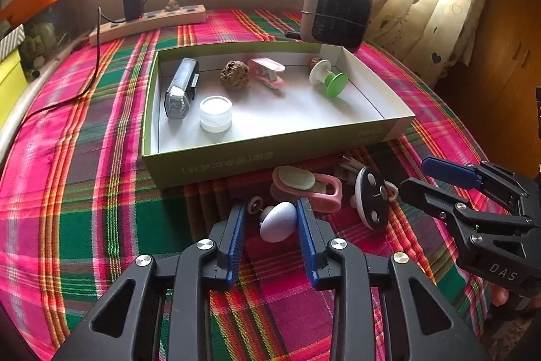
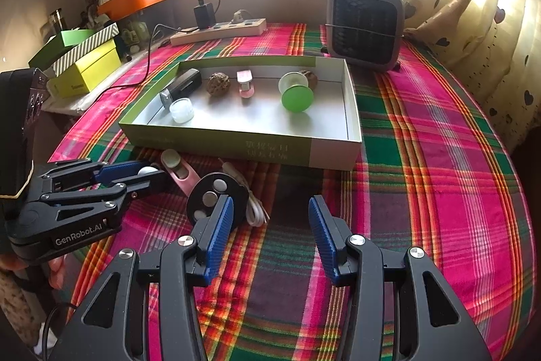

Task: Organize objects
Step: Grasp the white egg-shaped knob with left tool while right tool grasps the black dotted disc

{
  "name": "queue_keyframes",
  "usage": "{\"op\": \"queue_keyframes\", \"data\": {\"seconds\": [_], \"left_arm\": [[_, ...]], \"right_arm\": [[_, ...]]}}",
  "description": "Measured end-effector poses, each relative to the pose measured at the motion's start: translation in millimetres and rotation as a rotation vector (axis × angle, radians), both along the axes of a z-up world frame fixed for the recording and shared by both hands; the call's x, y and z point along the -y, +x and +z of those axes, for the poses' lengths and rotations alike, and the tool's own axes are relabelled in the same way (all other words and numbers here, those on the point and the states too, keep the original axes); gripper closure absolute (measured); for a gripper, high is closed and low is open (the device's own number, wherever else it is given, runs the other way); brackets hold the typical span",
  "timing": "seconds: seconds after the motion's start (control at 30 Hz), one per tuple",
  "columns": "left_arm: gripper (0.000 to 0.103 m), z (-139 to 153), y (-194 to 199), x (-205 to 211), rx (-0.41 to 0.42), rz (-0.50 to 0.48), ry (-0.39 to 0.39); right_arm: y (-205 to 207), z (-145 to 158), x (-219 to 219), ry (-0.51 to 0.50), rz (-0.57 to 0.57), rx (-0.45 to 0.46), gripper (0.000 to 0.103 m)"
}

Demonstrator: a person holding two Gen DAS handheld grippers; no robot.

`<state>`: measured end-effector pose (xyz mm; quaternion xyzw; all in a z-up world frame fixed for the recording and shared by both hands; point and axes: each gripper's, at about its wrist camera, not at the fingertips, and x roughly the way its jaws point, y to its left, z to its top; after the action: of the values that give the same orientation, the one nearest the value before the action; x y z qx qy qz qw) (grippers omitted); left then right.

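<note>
From the left wrist camera, the left gripper [image 1: 270,219] straddles a pale lavender egg-shaped piece [image 1: 279,221] lying on the plaid cloth [image 1: 84,192] just in front of the shallow green-sided box [image 1: 216,163]. The right blue pad touches the egg; the left pad appears a sliver off it, though the angle leaves that uncertain. Beside the egg, also before the box, lie a pink clip with a green oval [image 1: 306,186] and a black disc [image 1: 372,195]. The right gripper [image 1: 419,176] hangs just right of the disc, jaws parted on nothing. Inside the box sit a grey bike light [image 1: 181,87], a clear jar [image 1: 216,113], a walnut [image 1: 234,75], a pink stapler [image 1: 267,71] and a green-and-white spool [image 1: 328,77].

From the right wrist camera, the right gripper [image 2: 270,219] stands half open over bare cloth in front of the box [image 2: 236,144], its left pad against the black disc [image 2: 216,198]. Left of it, the left gripper [image 2: 148,175] has the pale egg [image 2: 146,171] between its fingers.
</note>
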<state>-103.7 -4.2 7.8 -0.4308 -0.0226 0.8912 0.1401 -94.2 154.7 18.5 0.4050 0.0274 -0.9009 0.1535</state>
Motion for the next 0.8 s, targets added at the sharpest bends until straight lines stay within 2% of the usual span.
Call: {"op": "queue_keyframes", "data": {"seconds": [0.33,0.5,0.8], "left_arm": [[0.075,1.9,8.3,10.9,-0.007,0.017,0.008],[0.075,3.1,13.8,15.2,-0.018,0.029,-0.005],[0.075,1.9,14.5,22.8,-0.012,0.037,0.017]], "right_arm": [[6.0,1.4,8.5,-0.013,0.022,-0.001,0.055],[8.1,0.4,17.6,-0.036,0.062,0.01,0.055],[7.7,-6.9,36.8,-0.038,0.116,0.03,0.055]]}}
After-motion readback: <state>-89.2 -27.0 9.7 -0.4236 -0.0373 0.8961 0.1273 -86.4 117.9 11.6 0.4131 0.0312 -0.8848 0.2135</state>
